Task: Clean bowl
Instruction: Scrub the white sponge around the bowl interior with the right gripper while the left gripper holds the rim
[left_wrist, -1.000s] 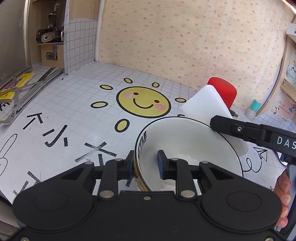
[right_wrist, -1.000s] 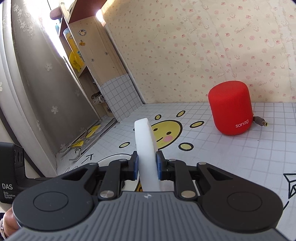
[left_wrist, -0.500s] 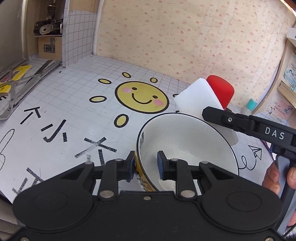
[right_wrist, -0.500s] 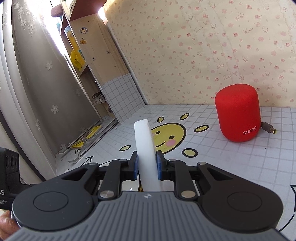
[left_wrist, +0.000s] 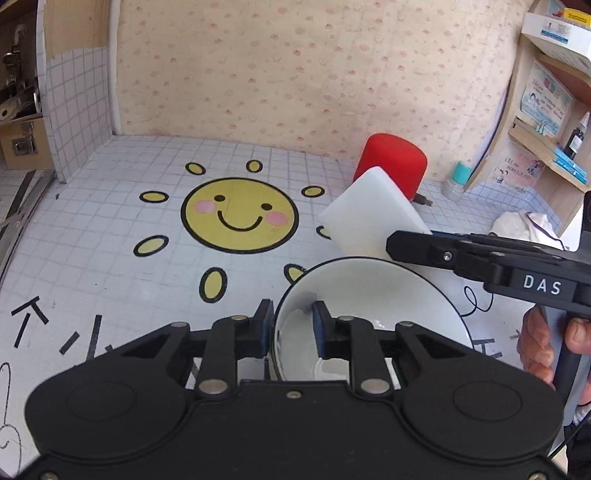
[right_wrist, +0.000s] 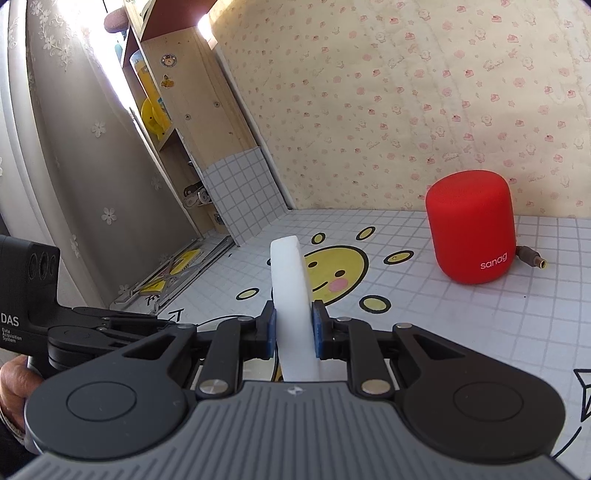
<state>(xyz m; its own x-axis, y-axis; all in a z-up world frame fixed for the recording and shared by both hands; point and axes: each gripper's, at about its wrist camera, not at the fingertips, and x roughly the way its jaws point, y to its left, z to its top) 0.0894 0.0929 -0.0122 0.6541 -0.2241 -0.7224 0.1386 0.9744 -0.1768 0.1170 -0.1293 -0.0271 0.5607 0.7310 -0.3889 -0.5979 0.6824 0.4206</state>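
Because the bowl (left_wrist: 369, 314) must stay put while it is wiped, we grip it at its near rim with the left claw (left_wrist: 291, 328): one pad sits outside the wall and the other inside, the two drawn in until they pinch the rim. The bowl is held above the gridded tabletop (left_wrist: 110, 229), just in front of the printed sun face (left_wrist: 240, 216), its white interior open toward the cleaning tool. To the right, the right claw (right_wrist: 293, 328) is clamped on a white sponge (right_wrist: 291, 295), its pads pressing both flat faces so that a narrow edge projects forward. We judge this hold suits pushing the sponge into the bowl. From the left wrist view, the sponge hangs just beyond the far rim, not yet inside. Further right, a red speaker (right_wrist: 471, 229) stands well apart.
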